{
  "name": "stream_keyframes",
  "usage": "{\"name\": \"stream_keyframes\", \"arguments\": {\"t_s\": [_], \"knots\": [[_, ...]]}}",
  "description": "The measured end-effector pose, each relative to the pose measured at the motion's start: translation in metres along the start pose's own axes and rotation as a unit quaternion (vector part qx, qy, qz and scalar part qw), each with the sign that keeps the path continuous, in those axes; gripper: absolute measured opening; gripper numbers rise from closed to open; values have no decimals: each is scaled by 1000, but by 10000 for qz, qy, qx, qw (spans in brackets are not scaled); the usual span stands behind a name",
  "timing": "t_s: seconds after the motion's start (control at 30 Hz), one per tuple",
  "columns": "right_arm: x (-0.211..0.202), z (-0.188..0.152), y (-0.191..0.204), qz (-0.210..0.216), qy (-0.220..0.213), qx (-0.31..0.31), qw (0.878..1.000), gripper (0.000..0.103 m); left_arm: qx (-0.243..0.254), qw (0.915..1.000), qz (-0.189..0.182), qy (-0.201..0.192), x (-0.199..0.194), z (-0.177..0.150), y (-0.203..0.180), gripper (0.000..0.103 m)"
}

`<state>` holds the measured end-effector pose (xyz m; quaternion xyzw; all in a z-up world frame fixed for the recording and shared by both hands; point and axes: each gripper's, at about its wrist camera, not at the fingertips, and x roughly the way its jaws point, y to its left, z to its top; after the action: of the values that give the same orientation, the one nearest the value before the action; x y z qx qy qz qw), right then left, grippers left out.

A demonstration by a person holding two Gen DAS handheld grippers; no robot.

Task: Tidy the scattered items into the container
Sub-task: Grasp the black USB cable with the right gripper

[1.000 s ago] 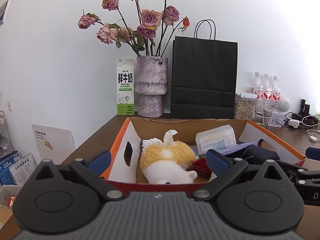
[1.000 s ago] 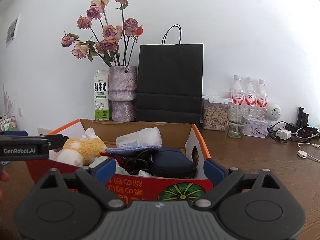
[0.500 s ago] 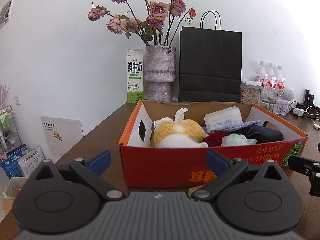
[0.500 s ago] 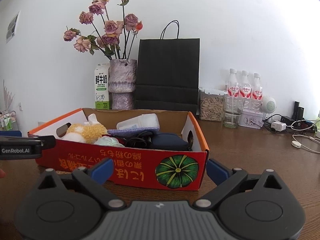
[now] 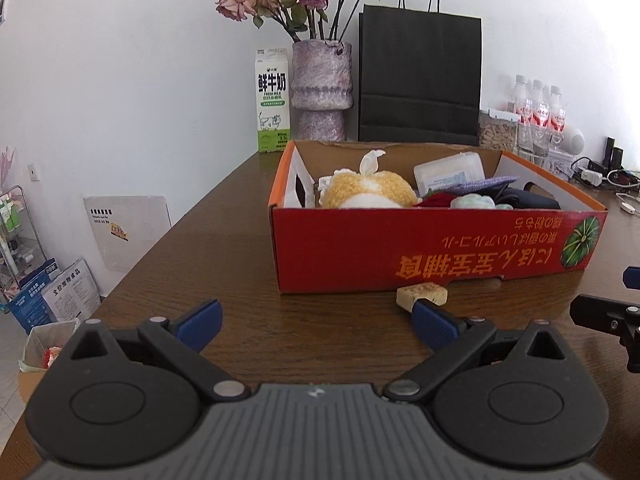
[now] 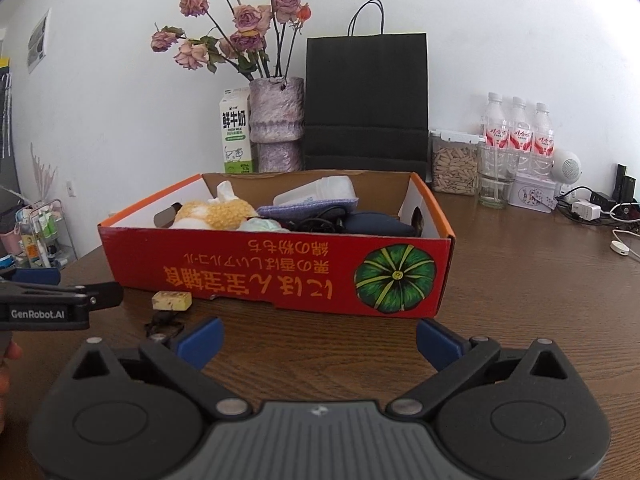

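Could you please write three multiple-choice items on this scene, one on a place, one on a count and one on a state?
1. Where does the small yellow block lie?
A. inside the red box
B. on the table in front of the red box
C. beside the milk carton

2. How many water bottles stand at the back right?
A. two
B. three
C. five

3. How do the left hand-held gripper's jaws stand?
A. wide apart with nothing between them
B. shut on the block
C. shut on the plush toy

Answers: 1 B, the block rests on bare wood before the red box. 2 B, three red-labelled bottles show side by side. 3 A, the blue pads stand far apart over the table.
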<state>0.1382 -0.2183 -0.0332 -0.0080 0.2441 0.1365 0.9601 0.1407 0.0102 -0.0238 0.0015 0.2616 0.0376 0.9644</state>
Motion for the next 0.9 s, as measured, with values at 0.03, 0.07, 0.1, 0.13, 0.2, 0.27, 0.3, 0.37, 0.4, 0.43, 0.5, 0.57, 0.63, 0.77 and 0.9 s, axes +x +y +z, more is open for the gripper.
{"name": "stream_keyframes", "arguments": {"t_s": [0.03, 0.07, 0.1, 0.13, 0.2, 0.27, 0.3, 0.37, 0.4, 0.43, 0.5, 0.57, 0.63, 0.77, 0.9], "knots": [[1, -1, 2, 56, 68, -5, 10000, 103, -10, 10000, 2, 90, 1, -1, 3, 103], [2, -1, 4, 124, 143, -4, 9998, 103, -38, 9998, -1, 183, 1, -3, 7, 103], [3, -2, 6, 192, 216, 1, 9996, 103, -64, 9997, -10, 253, 2, -4, 11, 103], [5, -2, 9, 266, 296, 0, 9992, 103, -92, 9994, -15, 320, 2, -5, 15, 103], [8, -3, 16, 390, 426, -36, 9983, 103, -110, 9989, 54, 442, 4, -8, 23, 103], [13, -3, 25, 497, 526, -80, 9973, 103, -32, 9986, 186, 492, 4, -11, 29, 103], [16, -2, 32, 545, 578, -125, 9968, 103, -12, 9988, 188, 460, 3, -11, 32, 103], [22, -1, 44, 649, 661, -218, 9955, 103, 118, 9983, 292, 493, 4, -11, 35, 103], [26, 0, 50, 693, 694, -253, 9949, 103, 114, 9981, 303, 529, 5, -11, 38, 103], [29, 1, 56, 714, 723, -279, 9944, 103, 88, 9979, 261, 578, 6, -11, 41, 103], [39, 4, 67, 699, 791, -312, 9939, 102, -16, 9974, 155, 703, 10, -10, 46, 103], [51, 8, 76, 649, 911, -293, 9933, 101, -151, 9969, 27, 776, 12, -11, 49, 103], [60, 12, 83, 554, 956, -293, 9934, 100, -201, 9969, 34, 760, 12, -11, 51, 103], [64, 15, 87, 515, 884, -295, 9943, 77, -297, 9969, -43, 728, 11, -11, 53, 103], [54, 13, 87, 797, 768, -411, 9930, 35, -291, 9969, -54, 724, 11, -11, 52, 103]]}}
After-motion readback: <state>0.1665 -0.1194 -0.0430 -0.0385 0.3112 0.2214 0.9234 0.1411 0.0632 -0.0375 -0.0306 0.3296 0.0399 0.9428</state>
